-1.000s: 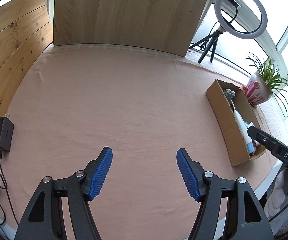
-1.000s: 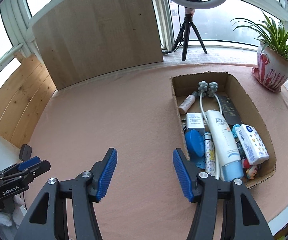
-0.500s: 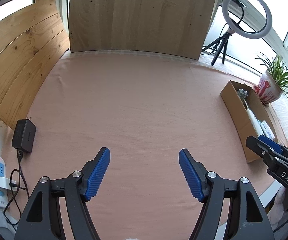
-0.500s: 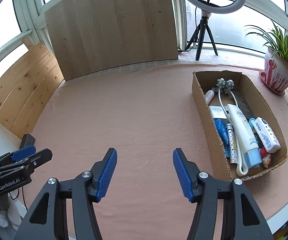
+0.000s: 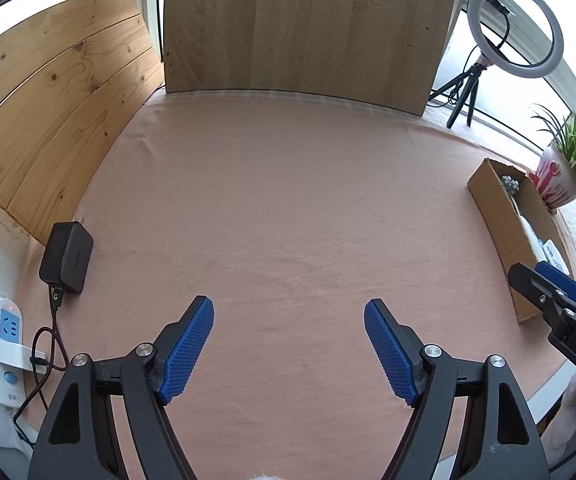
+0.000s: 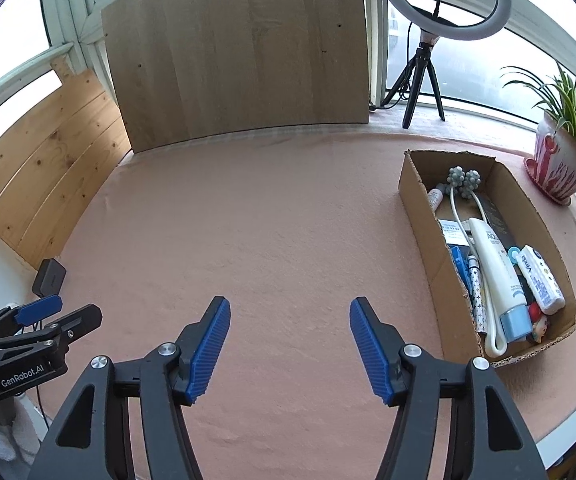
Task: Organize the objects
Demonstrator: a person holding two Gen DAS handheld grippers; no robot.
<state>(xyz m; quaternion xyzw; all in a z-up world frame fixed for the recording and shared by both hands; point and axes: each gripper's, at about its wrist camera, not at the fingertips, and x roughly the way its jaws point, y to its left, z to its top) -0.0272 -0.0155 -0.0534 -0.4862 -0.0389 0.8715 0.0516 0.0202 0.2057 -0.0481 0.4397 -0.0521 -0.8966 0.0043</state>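
Note:
A cardboard box [image 6: 423,216] stands at the right of the pink-covered table [image 6: 280,216], filled with toiletries: a white tube [image 6: 497,268], a grey double-ball massager [image 6: 463,180], a small white bottle [image 6: 435,197] and a blue-printed pack [image 6: 539,280]. The same box [image 5: 495,216] shows at the right of the left wrist view. My left gripper [image 5: 288,344] hangs open over bare cloth near the front edge, holding nothing. My right gripper [image 6: 289,346] is open too, empty, left of the box. Each gripper shows at the edge of the other's view.
A wooden board [image 6: 240,56] leans at the table's back, with plank panels [image 5: 56,120] on the left. A ring light on a tripod [image 6: 427,40] and a potted plant [image 6: 559,160] stand behind the box. A black charger [image 5: 66,258] and a power strip [image 5: 4,348] sit at the left edge.
Both grippers have drawn back from the table and stayed open, so the box now sits farther off and more of the table shows.

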